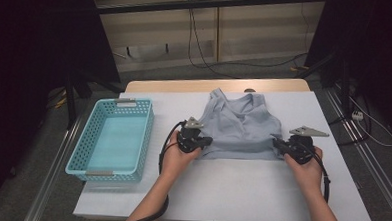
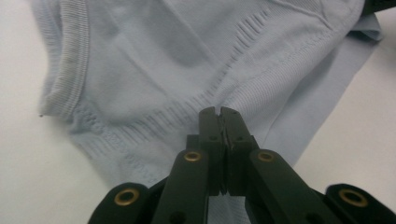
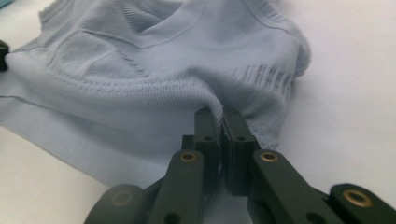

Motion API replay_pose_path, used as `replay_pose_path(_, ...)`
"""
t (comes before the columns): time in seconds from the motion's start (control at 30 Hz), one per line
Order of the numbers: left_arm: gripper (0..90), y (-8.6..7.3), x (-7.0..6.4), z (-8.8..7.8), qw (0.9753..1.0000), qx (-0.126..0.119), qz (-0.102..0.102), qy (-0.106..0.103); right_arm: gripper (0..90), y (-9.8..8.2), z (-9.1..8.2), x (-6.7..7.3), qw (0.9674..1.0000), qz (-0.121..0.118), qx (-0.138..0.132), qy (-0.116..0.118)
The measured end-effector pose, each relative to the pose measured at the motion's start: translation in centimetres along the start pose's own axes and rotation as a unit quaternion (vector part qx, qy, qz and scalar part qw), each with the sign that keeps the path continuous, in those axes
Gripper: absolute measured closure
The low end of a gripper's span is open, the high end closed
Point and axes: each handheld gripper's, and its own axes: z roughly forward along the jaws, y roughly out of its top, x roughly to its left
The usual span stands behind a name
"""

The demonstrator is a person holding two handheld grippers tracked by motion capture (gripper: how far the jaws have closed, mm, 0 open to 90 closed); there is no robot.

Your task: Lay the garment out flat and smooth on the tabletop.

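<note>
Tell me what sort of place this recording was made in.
Probably a lab or workshop set up for recording, not a home: a white-covered table with a blue top and basket laid out, loose cables on the floor, metal rails beside the table.

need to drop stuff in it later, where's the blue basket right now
In the high view the blue basket sits on the white table at its left edge, left of the left gripper and the top.

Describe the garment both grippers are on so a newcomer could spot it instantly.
On the white-covered table, right of the turquoise basket, lies a pale blue ribbed tank top, spread flat. The left gripper and right gripper pinch its near corners. It is the only fabric item there.
</note>
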Motion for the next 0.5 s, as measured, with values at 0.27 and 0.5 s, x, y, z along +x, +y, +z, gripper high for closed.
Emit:
replay_pose_path(0.27,88.6,-0.4,1.7,-1.0,0.9996,-0.009,-0.026,0.011,85.3,0.3,0.5,1.3,0.9995,-0.012,0.011,0.027)
replay_pose_path(0.5,88.6,-0.6,1.2,-0.5,0.9998,0.002,-0.018,0.007,86.1,0.3,0.6,1.4,0.9995,-0.03,0.01,0.004)
